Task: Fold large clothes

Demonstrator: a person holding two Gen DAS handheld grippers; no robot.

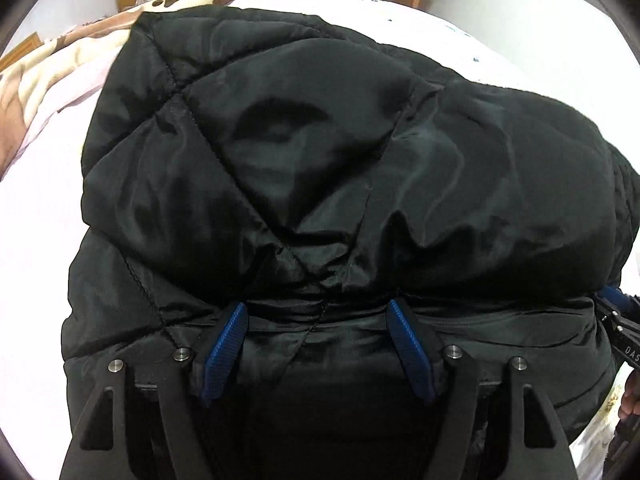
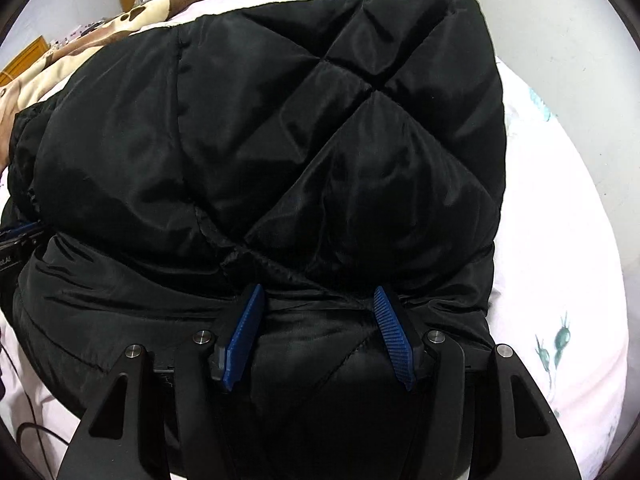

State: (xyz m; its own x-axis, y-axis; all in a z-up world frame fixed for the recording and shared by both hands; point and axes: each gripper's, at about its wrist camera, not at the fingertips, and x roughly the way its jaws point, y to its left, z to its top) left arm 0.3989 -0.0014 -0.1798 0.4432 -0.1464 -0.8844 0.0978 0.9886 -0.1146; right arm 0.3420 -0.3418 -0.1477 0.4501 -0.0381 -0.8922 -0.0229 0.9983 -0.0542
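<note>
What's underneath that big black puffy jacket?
The black jacket lies on a pale pink bedsheet, which shows all around it. A brown paw-print blanket is bunched behind it to the left. Whatever is directly beneath the jacket is covered and cannot be seen.

Black jacket blocks ahead (bulky); bare sheet lies rightward

I see my left gripper and right gripper alike: matte black angular arms, silver round screw heads, ribbed blue fingers tapering forward.
</note>
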